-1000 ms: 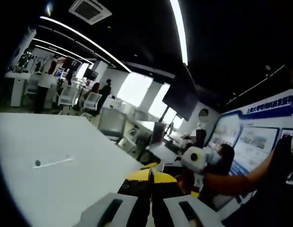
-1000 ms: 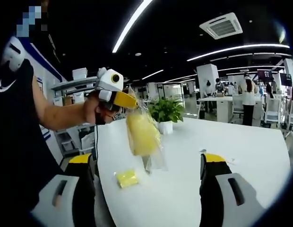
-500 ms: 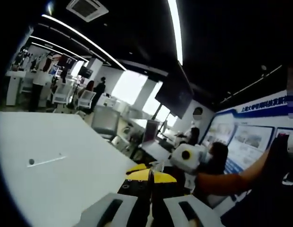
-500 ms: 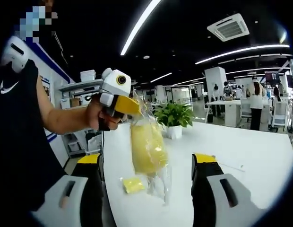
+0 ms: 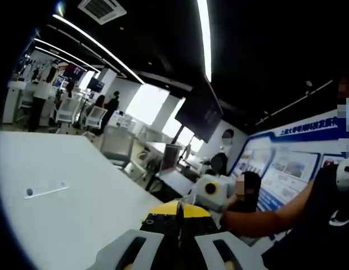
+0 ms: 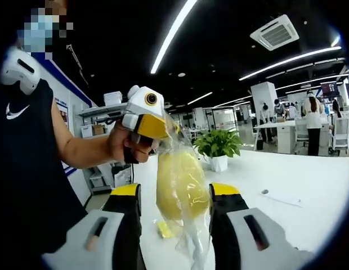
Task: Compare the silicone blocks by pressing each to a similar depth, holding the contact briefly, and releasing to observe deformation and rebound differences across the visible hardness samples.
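**Bagged yellow block hanging between your right jaws**

Right gripper view: your left gripper (image 6: 145, 119) sits at about 10 o'clock of centre, held in your left hand (image 6: 128, 147), jaws pinched on the top of a clear plastic bag (image 6: 188, 225). The bag hangs down from there with a yellow silicone block (image 6: 179, 188) inside it. Your right gripper (image 6: 175, 197) has its jaws apart, one on each side of the bag; they look just beside or touching the plastic, but you cannot tell contact for sure. A second, small yellow block (image 6: 165, 229) lies on the white table (image 6: 287, 216) at about 6 o'clock, partly hidden behind the bag. A potted plant (image 6: 218, 147) stands on the table at 1 o'clock.

Left gripper view: your left gripper (image 5: 178, 216) shows its jaws together at 6 o'clock, yellow tips meeting. Your right gripper (image 5: 211, 190) shows at about 5 o'clock, with your forearm (image 5: 259, 216) behind it. The table (image 5: 67, 214) spreads toward 8 o'clock.
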`<state>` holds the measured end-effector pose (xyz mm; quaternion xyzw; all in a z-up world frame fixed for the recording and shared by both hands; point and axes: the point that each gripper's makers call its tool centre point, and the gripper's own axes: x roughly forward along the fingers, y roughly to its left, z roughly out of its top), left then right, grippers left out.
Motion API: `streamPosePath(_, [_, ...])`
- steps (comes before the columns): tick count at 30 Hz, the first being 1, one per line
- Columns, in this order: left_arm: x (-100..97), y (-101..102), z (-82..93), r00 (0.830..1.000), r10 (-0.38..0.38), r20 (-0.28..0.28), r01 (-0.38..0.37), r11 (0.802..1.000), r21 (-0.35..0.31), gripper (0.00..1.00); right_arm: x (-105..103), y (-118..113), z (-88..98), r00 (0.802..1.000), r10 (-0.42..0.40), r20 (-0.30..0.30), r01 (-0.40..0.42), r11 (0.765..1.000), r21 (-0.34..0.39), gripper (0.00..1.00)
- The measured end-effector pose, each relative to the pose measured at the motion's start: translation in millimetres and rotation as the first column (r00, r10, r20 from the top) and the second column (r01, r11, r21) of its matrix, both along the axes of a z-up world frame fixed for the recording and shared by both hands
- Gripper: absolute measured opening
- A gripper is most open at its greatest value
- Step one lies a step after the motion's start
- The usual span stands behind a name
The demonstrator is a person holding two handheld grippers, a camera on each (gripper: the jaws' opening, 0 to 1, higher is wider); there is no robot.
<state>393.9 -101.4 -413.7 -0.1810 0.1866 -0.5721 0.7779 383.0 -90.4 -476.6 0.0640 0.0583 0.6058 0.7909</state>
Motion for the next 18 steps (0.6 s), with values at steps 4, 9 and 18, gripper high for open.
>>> streamPosePath(4, [-3.3,-0.7,3.7,1.000,-0.005,0.006,0.005,1.000,-0.002,0.00,-0.1,2.9,3.5,1.000,-0.002,0.006,0.001,1.000,0.019,0.39])
streamPosePath(9, [-4.4,0.1,6.2,1.000,-0.001,0.011,0.002,1.000,-0.005,0.00,0.2,3.5,5.2,0.999,-0.002,0.038,0.001,1.000,0.017,0.33])
streamPosePath(18, [-5.5,1.7,8.9,1.000,0.002,0.017,-0.002,1.000,-0.009,0.00,-2.8,4.4,8.0,0.999,0.004,0.052,-0.005,1.000,0.025,0.29])
